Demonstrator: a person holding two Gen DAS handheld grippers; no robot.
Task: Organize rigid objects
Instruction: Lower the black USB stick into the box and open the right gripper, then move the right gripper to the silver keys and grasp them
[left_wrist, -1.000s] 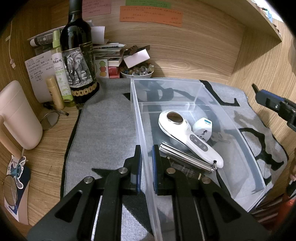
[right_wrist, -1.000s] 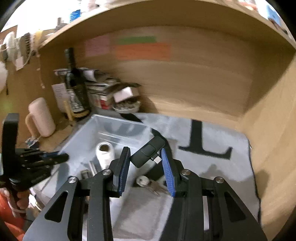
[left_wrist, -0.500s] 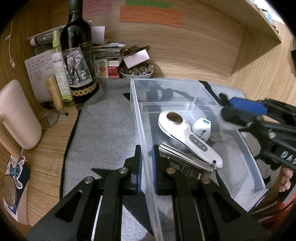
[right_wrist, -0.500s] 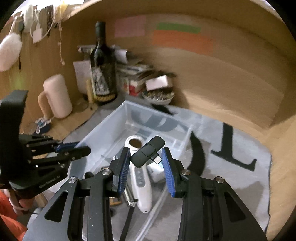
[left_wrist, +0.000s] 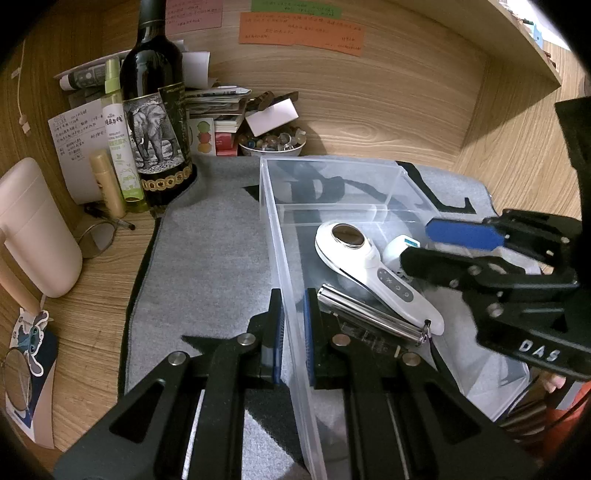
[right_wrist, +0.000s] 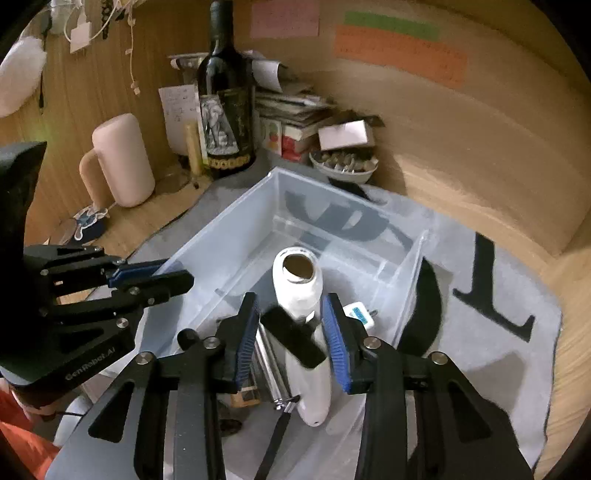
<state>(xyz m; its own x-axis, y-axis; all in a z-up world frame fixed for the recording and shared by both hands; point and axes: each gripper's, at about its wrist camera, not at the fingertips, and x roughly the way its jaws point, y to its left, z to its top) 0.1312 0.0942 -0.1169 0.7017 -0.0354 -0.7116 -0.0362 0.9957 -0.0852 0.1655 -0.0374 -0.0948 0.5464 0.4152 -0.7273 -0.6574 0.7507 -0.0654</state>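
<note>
Hovering above the clear plastic bin (right_wrist: 229, 236), the right hand-held gripper (right_wrist: 291, 332) has its blue-padded fingers spread fairly wide around a small black dongle-like device (right_wrist: 291, 339); the device lies slantwise in the gap and appears to touch neither pad, so my judgement is that it is at the point of release or already dropping, though the blur makes that uncertain. Its long axis runs diagonally, one end toward the left finger and up, the other toward the right finger and down. The left hand-held gripper (left_wrist: 291, 332) is nearly closed, with the near left wall of the bin pinched between its pads, steadying the container on the grey mat (left_wrist: 207, 258). Inside the bin the white handheld device (left_wrist: 369, 266) already lies on the floor, its round head toward the far wall and its handle pointing back toward the cameras, long axis angled across the bin. Just beside its handle lies a silver metal bar (left_wrist: 369, 314) with a keyring at one end, roughly parallel to it, and a small white plug adapter (right_wrist: 358, 314) sits against its other side. As a judgement, the sorting looks well advanced: several rigid items are in, the black device is the piece in hand, and no other loose item shows on the mat. Beyond it, on the wooden counter (left_wrist: 99, 280), a wine bottle (left_wrist: 155, 110), a pink mug (left_wrist: 33, 229) and a bowl of trinkets (left_wrist: 273, 142) stand well apart from the bin.
</note>
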